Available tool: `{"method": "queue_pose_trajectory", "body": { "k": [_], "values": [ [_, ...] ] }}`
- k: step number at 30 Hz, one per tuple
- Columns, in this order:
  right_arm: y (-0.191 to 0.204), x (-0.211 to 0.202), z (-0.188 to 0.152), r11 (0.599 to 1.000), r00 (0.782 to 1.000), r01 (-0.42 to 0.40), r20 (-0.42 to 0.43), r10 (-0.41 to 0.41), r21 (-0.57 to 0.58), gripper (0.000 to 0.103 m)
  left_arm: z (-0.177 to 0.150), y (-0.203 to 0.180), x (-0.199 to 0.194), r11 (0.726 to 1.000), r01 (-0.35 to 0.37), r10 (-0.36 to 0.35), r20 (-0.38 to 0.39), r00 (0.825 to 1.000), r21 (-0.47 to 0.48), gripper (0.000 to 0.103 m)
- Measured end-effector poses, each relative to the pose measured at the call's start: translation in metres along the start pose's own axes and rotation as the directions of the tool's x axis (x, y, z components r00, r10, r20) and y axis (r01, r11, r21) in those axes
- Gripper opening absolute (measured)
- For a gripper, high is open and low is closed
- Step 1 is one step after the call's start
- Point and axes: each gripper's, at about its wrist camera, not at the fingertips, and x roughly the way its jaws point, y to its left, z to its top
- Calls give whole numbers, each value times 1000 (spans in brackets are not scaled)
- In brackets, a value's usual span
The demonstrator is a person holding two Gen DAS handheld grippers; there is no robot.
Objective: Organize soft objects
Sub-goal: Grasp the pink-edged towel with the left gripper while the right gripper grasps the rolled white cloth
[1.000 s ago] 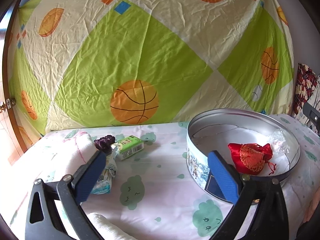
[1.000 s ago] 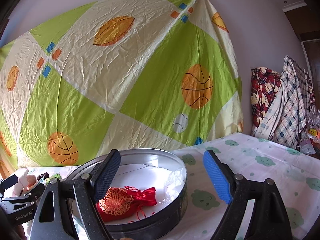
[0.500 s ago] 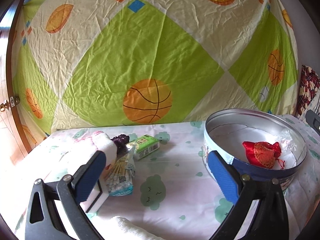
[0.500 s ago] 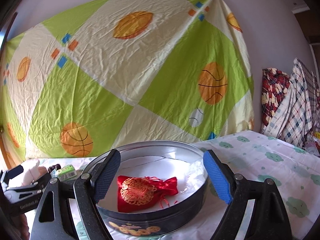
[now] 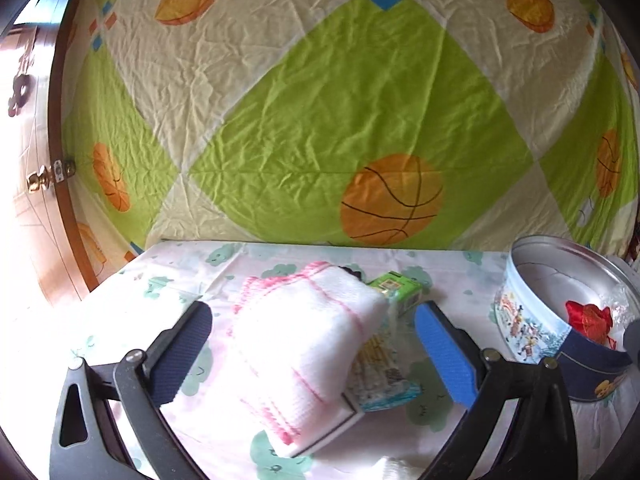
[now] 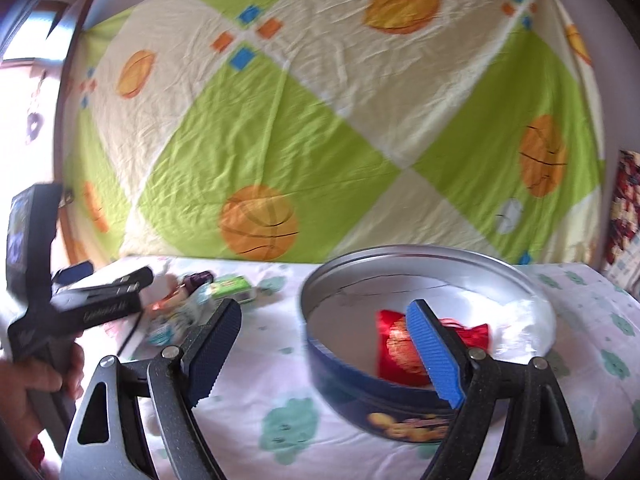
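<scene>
We hold the left gripper (image 5: 312, 344) low over the table (image 5: 460, 272), its jaws wide apart on either side of a folded white towel (image 5: 304, 340) with pink stripes. The pads do not press on it; a gap shows on both sides. The towel lies near the left part of the table, partly resting on a flat white box (image 5: 340, 424). Just right of the towel lies a clear pack of cotton swabs (image 5: 380, 376), and beyond that a small green carton (image 5: 396, 290). A dark object peeks out behind the towel's far edge; we cannot tell what it is.

Our right gripper (image 6: 324, 356) is also spread wide and holds nothing. Its right finger (image 6: 432, 356) stands in front of the round tin (image 6: 400, 408), which sits well to the right of the towel. Inside the tin lies a red pouch (image 6: 396, 352) with gold embroidery, beside some clear plastic (image 6: 524, 328) against the right wall. In the right view, our hand (image 6: 36, 384) grips the left gripper's handle. A green and cream sheet (image 5: 320, 120) with basketballs hangs behind the table.
</scene>
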Motion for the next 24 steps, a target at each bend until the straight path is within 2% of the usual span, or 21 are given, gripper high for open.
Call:
{"method": "queue_pose_trajectory", "body": {
  "k": [3, 6, 8, 11, 12, 15, 20, 21, 22, 23, 24],
  "values": [
    [24, 6, -1, 996, 997, -79, -24, 78, -44, 86, 2, 26, 8, 998, -19, 18, -17, 1000, -55, 103],
    [48, 17, -2, 981, 980, -182, -96, 174, -72, 86, 4, 48, 14, 995, -51, 48, -26, 998, -90, 103],
    [64, 25, -4, 961, 956, -261, -159, 245, -87, 86, 5, 60, 19, 993, -63, 60, -32, 998, -101, 103],
    [93, 38, -11, 919, 902, -374, -280, 329, -123, 86, 6, 77, 23, 988, -98, 93, -44, 995, -119, 103],
    [101, 42, -13, 910, 888, -392, -315, 335, -138, 84, 6, 83, 25, 986, -101, 96, -50, 994, -131, 103],
    [121, 55, -21, 887, 853, -428, -400, 334, -172, 65, 7, 100, 29, 980, -102, 92, -66, 994, -168, 103],
    [139, 70, -34, 857, 797, -476, -510, 324, -199, 57, 5, 111, 34, 975, -92, 71, -106, 992, -202, 103],
    [142, 71, -36, 850, 788, -485, -523, 323, -206, 56, 5, 110, 34, 976, -87, 66, -109, 992, -201, 103],
    [146, 72, -39, 844, 782, -490, -537, 315, -217, 46, 6, 109, 34, 977, -82, 62, -106, 992, -196, 103],
    [148, 72, -40, 843, 783, -486, -545, 302, -231, 39, 6, 106, 33, 979, -76, 57, -101, 993, -189, 103],
    [149, 71, -41, 843, 787, -481, -544, 292, -242, 38, 7, 103, 32, 982, -66, 50, -94, 994, -179, 103]
  ]
}}
